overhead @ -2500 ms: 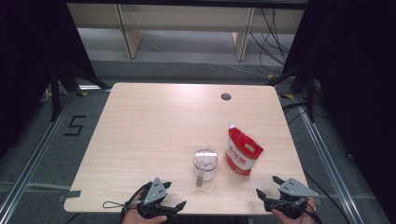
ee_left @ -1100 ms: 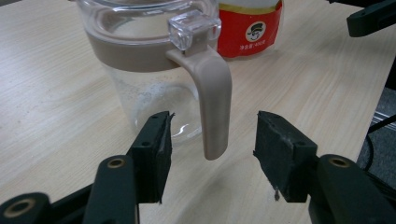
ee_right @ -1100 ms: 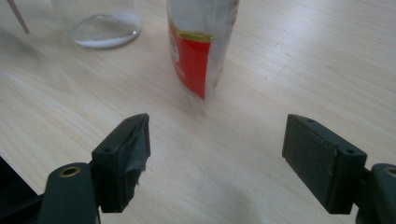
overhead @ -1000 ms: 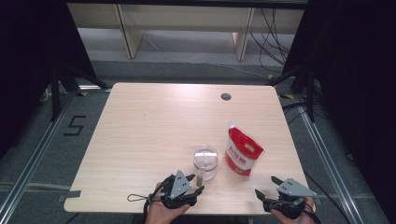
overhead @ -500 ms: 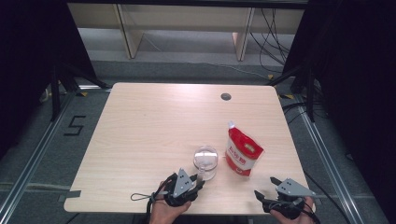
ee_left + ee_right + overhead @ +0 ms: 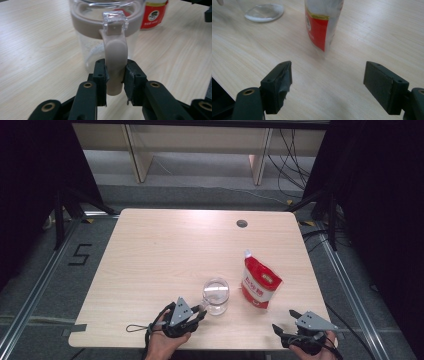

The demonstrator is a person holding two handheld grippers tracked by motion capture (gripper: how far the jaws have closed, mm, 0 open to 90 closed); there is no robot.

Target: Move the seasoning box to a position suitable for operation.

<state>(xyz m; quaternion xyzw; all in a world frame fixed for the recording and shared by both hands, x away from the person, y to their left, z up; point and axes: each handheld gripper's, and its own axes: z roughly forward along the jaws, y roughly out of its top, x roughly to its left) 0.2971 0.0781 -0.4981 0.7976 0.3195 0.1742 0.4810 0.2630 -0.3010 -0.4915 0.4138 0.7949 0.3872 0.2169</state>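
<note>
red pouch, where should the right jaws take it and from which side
Probably across the red pouch's narrow upper body, below its white spout, coming in from the near table edge where the right gripper already faces it with jaws wide open. It stands upright and looks thin edge-on in the right gripper view, so the jaws could span it; its soft sides may buckle lower down.

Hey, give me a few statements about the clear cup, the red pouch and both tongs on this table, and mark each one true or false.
1. The left tongs grip the handle of the clear cup. True.
2. The right tongs are shut on the red pouch. False: their jaws stand wide open, short of the pouch.
3. The red pouch lies flat on the table. False: it stands upright.
4. The cup stands left of the pouch in the high view. True.
5. The cup is full of red liquid. False: it looks empty.
</note>
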